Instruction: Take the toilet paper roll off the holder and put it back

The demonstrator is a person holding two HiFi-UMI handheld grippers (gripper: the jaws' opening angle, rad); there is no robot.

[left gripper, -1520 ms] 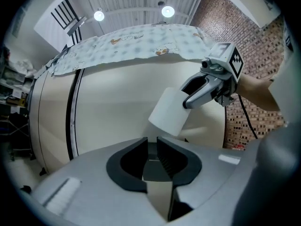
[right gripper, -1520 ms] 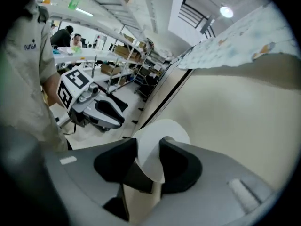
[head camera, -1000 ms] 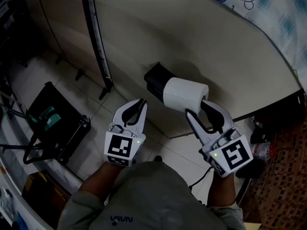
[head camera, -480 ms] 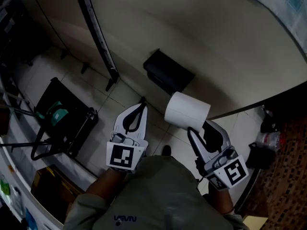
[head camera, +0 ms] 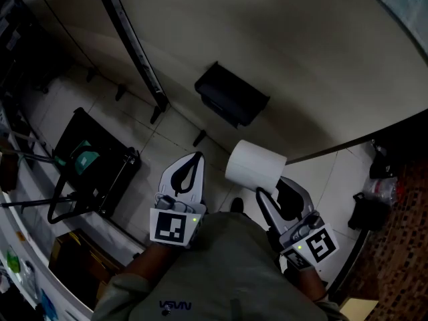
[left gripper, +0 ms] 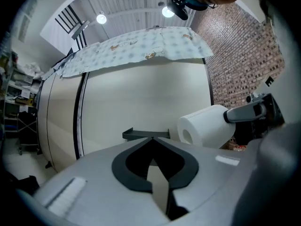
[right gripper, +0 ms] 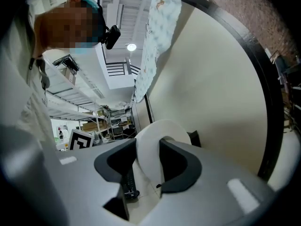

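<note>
Head view: toilet paper roll (head camera: 254, 166) is a white, matte cylinder of wound paper with a hollow core. It is off the holder (head camera: 231, 93) and held in the air, well apart from it on the person's side.

Right gripper (head camera: 274, 187) carries the roll at its tip. In the right gripper view, its fingers (right gripper: 181, 166) are clamped on the roll's paper wall, one dark pad on each side.

Left gripper (head camera: 198, 156): fingers pressed together with nothing between them. It is beside the roll on its left, not touching.

Holder: black, boxy bracket fixed to a smooth, curved beige wall panel (head camera: 287, 52).

Floor (head camera: 167, 139): pale square tiles. A black box-shaped frame (head camera: 93, 169) stands on it at far left.
</note>
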